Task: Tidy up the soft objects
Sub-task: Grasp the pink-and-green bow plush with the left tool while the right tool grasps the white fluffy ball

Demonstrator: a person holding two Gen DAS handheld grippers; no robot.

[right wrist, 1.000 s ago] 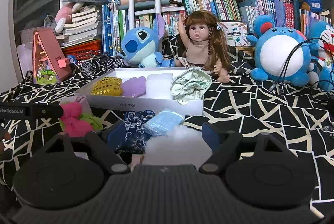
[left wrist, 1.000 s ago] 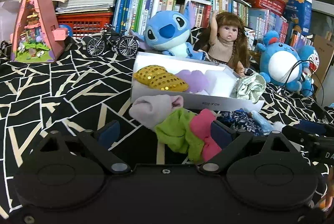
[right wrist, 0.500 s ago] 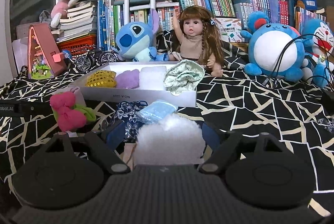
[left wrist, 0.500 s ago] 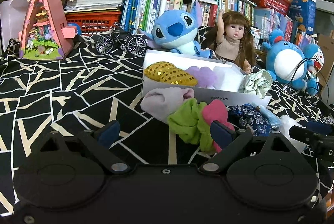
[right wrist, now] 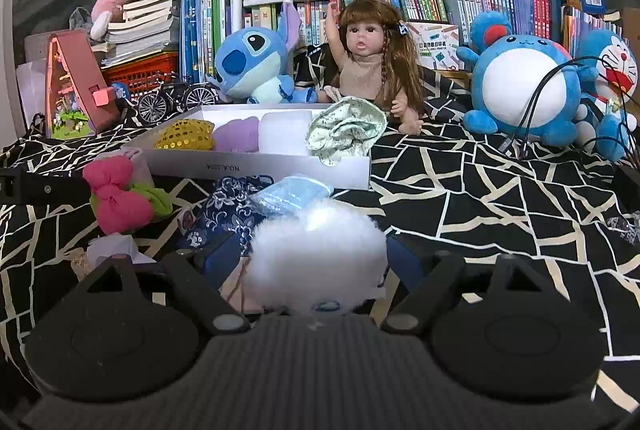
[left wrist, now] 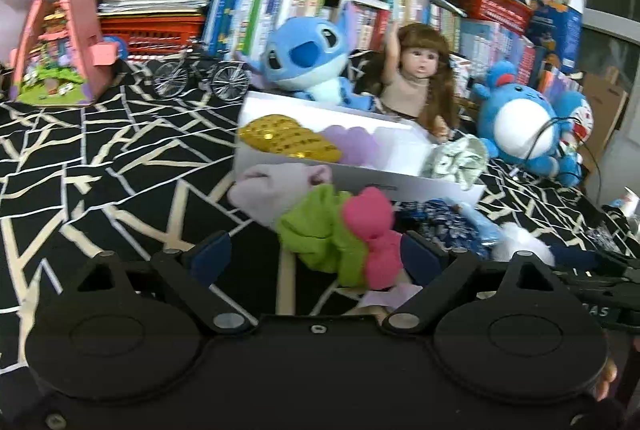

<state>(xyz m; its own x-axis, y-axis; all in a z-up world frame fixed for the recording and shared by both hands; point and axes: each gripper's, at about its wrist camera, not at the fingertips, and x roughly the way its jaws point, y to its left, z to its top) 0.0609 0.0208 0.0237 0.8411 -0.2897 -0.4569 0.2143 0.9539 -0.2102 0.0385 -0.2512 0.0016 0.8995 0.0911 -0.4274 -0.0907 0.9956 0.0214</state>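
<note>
A green and pink cloth bundle point(left wrist: 340, 230) lies on the patterned cover between the fingers of my left gripper point(left wrist: 312, 256). The jaws are closing, but the left pad stands well clear of the bundle. A white fluffy ball point(right wrist: 316, 254) sits between the fingers of my right gripper point(right wrist: 312, 258), which is open with its pads not pressing. Behind stands a white box point(right wrist: 248, 165) holding a gold sequin piece point(right wrist: 184, 135), a purple piece point(right wrist: 236, 135) and a white block. A mint patterned cloth point(right wrist: 344, 129) hangs over its right corner.
A pale pink cloth point(left wrist: 276, 185), a dark blue floral cloth point(right wrist: 228, 205) and a light blue mask point(right wrist: 292, 191) lie in front of the box. Behind it sit a blue plush point(right wrist: 252, 65), a doll point(right wrist: 368, 69), a round blue plush point(right wrist: 524, 89), a toy bicycle point(right wrist: 172, 101) and bookshelves.
Both views have tilted slightly, so the box and cloths sit a little higher in frame. The white ball looms larger between my right fingers. Nothing was taken hold of.
</note>
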